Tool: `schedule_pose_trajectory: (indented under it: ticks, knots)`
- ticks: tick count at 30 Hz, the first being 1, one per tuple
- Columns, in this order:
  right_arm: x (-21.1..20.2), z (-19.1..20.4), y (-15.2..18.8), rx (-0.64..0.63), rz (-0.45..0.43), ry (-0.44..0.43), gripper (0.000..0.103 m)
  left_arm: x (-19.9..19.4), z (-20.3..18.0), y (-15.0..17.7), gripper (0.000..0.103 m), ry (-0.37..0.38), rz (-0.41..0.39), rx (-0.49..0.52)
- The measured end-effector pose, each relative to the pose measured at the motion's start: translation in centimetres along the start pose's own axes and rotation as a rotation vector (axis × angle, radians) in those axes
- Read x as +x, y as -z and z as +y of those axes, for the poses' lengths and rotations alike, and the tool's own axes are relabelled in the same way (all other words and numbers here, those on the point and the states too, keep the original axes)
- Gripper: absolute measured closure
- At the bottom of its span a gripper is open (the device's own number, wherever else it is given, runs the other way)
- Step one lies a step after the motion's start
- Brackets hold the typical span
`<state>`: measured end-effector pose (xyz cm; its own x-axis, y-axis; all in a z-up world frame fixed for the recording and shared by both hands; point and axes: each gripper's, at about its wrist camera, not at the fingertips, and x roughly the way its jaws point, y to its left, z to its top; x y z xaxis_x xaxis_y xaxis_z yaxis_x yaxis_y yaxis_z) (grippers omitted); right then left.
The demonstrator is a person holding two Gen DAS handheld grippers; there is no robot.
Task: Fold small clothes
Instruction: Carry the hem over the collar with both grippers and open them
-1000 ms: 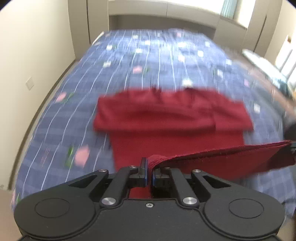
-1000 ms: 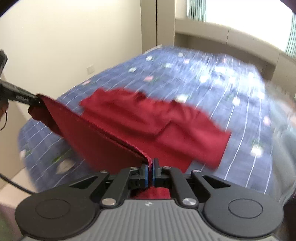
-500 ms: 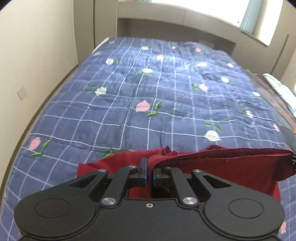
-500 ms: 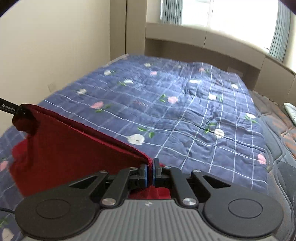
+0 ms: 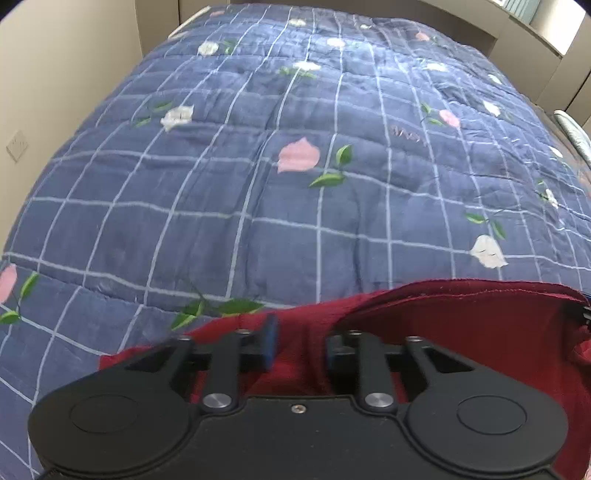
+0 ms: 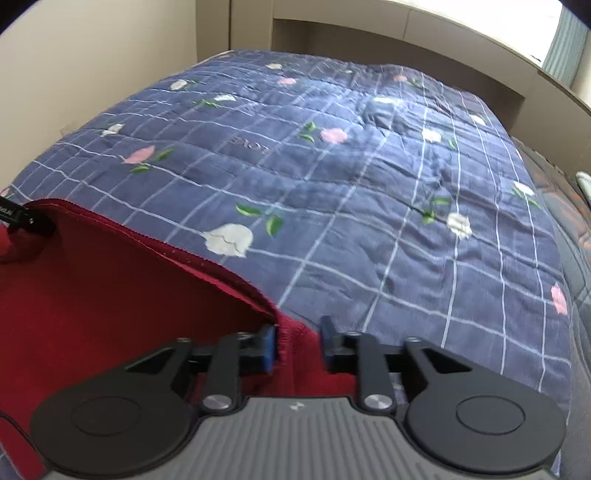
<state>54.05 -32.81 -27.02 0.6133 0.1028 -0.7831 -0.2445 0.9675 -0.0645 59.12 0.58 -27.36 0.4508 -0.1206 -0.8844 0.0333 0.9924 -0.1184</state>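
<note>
A dark red garment (image 5: 461, 328) lies folded on the blue quilt, low in the left wrist view, its hemmed top edge arching to the right. My left gripper (image 5: 299, 347) is open just above it, with red cloth showing between the jaws. In the right wrist view the same garment (image 6: 110, 295) fills the lower left. My right gripper (image 6: 297, 347) is open, with the garment's corner edge lying between the jaws. The left gripper's tip (image 6: 22, 218) shows at the far left edge of the right wrist view.
The bed is covered by a blue checked quilt with flowers (image 5: 295, 166), also in the right wrist view (image 6: 369, 184). A beige wall (image 5: 55, 92) runs along the left side. A headboard shelf (image 6: 406, 33) stands at the far end.
Both grippers carried the garment's lower hem forward over its upper part and then opened, letting the cloth go. The garment now lies folded near the bed's front.
</note>
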Motion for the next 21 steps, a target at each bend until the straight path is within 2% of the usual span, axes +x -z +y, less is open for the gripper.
schedule_pose_trajectory:
  ticks: [1, 3, 4, 5, 7, 9, 12, 15, 21]
  knots:
    - [-0.1, -0.3, 0.2, 0.024, -0.008, 0.003, 0.033, 0.1, 0.2, 0.0, 0.056, 0.004, -0.005, -0.003]
    - [-0.5, -1.0, 0.3, 0.071, -0.026, 0.003, 0.019, -0.2, 0.8, 0.1, 0.036, 0.038, -0.023, -0.016]
    - [-0.8, -1.2, 0.5, 0.092, -0.033, 0.008, 0.014, -0.4, 1.2, 0.2, 0.02, 0.038, -0.042, -0.031]
    - [-1.1, -1.4, 0.5, 0.103, -0.04, 0.015, 0.011, -0.9, 1.6, 0.3, 0.013, 0.028, -0.073, -0.047]
    - [-1.8, -1.4, 0.9, 0.103, -0.062, 0.041, 0.001, -1.8, 2.4, 0.5, 0.012, 0.027, -0.125, -0.06]
    - [-2.2, -1.4, 1.0, 0.093, -0.068, 0.049, 0.001, -2.5, 3.2, 0.7, 0.008, 0.025, -0.152, -0.073]
    - [-3.1, -1.5, 1.1, 0.116, -0.109, -0.018, 0.0, -3.2, 3.9, 0.8, 0.006, 0.018, -0.181, -0.074]
    - [-3.4, -1.6, 0.6, 0.154, -0.114, -0.122, 0.0, -3.4, 3.7, 1.3, 0.005, 0.012, -0.192, -0.025]
    - [-3.4, 1.6, 0.7, 0.007, -0.089, -0.117, 0.0, -2.4, 2.0, 2.4, 0.004, 0.001, -0.15, 0.055]
